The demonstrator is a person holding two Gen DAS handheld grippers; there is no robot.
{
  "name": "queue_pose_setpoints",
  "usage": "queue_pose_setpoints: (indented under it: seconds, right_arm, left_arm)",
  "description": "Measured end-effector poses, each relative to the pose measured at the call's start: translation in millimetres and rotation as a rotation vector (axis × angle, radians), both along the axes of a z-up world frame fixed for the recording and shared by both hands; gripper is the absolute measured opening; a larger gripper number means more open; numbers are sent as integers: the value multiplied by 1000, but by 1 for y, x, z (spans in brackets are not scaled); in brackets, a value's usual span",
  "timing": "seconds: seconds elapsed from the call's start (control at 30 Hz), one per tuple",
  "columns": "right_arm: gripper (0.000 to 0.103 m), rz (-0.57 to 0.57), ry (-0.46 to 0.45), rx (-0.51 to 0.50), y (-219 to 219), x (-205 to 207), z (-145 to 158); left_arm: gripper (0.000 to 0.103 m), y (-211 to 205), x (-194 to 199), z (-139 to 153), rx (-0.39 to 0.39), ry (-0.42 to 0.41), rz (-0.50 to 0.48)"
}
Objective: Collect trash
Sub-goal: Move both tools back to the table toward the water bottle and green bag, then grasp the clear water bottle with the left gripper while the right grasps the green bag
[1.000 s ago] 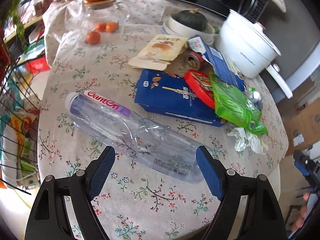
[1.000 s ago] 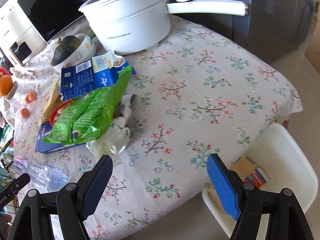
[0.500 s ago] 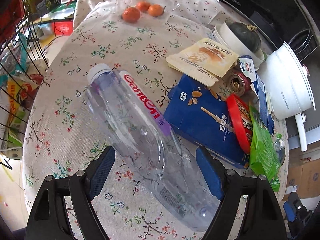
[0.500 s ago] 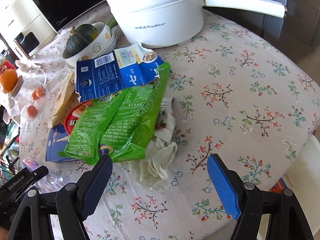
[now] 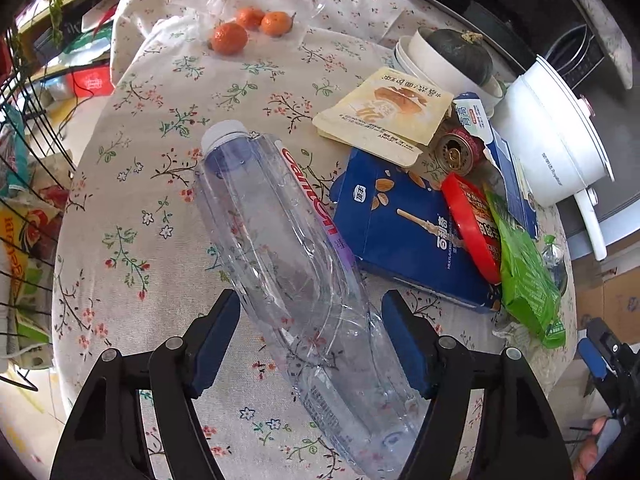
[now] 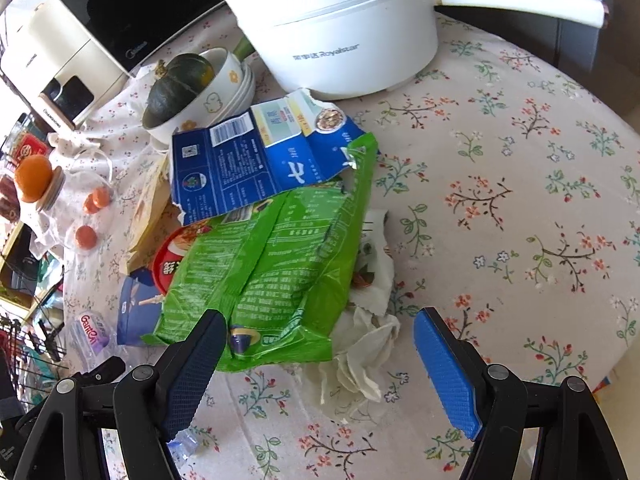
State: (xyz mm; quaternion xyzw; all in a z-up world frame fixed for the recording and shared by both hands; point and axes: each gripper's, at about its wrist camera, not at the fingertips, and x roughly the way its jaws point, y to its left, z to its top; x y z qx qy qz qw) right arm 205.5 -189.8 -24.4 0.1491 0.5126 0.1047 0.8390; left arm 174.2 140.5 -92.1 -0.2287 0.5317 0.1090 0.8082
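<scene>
A clear, crushed plastic bottle (image 5: 280,240) with a white cap lies on the floral tablecloth (image 5: 132,184). My left gripper (image 5: 312,320) straddles its lower body and its jaws are closing. The left pad is at the bottle's edge, while a small gap shows at the right pad. Right of the bottle lies a pile of trash: a blue snack box (image 5: 400,232), a red lid (image 5: 472,224), a can (image 5: 458,150) and a beige pouch (image 5: 388,112). My right gripper (image 6: 320,352) stands open over the corner of a green bag (image 6: 272,272) and a crumpled tissue (image 6: 360,356).
A white electric pot (image 6: 340,40) with a long handle stands at the back, beside stacked bowls holding a dark squash (image 6: 180,84). A torn blue carton (image 6: 256,160) lies under the green bag. Small oranges (image 5: 230,38) sit near a glass jar. A wire rack (image 5: 20,200) stands off the table's left edge.
My left gripper came down over the bottle, which now lies between its narrowing jaws. My right gripper moved in from the table's edge to the green bag and tissue.
</scene>
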Motion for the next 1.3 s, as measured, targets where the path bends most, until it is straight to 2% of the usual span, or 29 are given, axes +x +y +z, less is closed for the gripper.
queue_pose_setpoints:
  seconds: [0.07, 0.1, 0.2, 0.33, 0.57, 0.7, 0.77, 0.87, 0.93, 1.1, 1.3]
  right_arm:
    - [82, 34, -20, -39, 12, -2, 4]
    - [82, 59, -29, -62, 19, -4, 5]
    - [82, 146, -57, -142, 42, -11, 8]
    - [82, 266, -105, -308, 74, -22, 4]
    - [82, 459, -194, -588, 126, -32, -21]
    - [78, 515, -280, -818, 147, -33, -45]
    - [77, 535, -302, -891, 152, -31, -56]
    - [64, 549, -340, -957, 155, -28, -64]
    - [46, 543, -369, -993, 156, -26, -64]
    - [23, 517, -437, -1004, 148, -28, -53]
    - [11, 472, -549, -973, 142, -44, -20]
  left_arm:
    - [73, 2, -3, 2, 5, -4, -22]
    - [65, 4, -5, 3, 9, -6, -31]
    - [64, 6, -10, 8, -4, -24, -68]
    - [64, 2, -16, 14, 24, -41, -119]
    - [64, 7, -23, 26, 19, -75, -137]
    - [64, 9, -26, 28, 18, -81, -143]
    - [64, 10, -28, 28, 10, -79, -142]
    - [64, 11, -31, 29, 4, -87, -142]
    - [64, 11, -32, 31, 3, -95, -143]
    - [64, 9, -38, 38, -9, -119, -151]
    - [65, 0, -47, 51, -18, -165, -178]
